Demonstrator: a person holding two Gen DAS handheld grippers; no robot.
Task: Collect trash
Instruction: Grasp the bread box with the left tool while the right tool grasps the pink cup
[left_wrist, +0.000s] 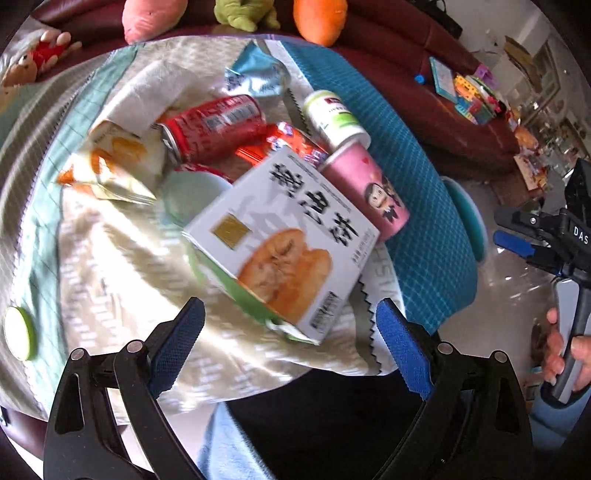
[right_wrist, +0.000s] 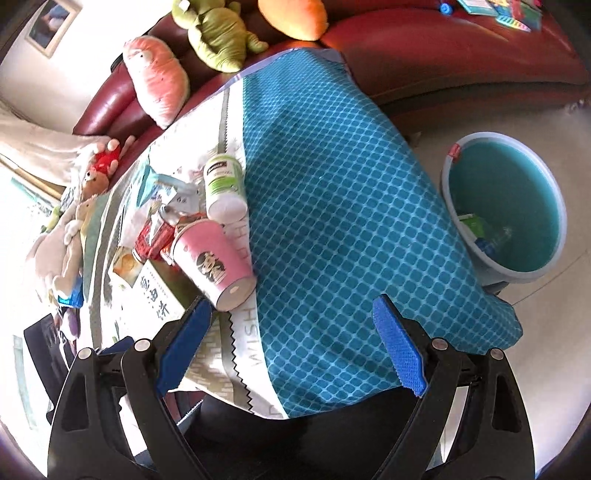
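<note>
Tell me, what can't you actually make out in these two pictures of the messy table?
- Bucket contents: right wrist view, too small and shadowed to name.
- Round pale green thing: left wrist view, half hidden by the pastry box.
- Red can label: blurred.
- Table legs: covered by the cloth.

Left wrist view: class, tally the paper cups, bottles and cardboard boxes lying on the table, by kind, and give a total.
Paper cups: 1
Bottles: 1
Cardboard boxes: 1
Total: 3

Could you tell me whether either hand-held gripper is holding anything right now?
Nothing is held: the left hand-held gripper and right hand-held gripper are both open and empty.
</note>
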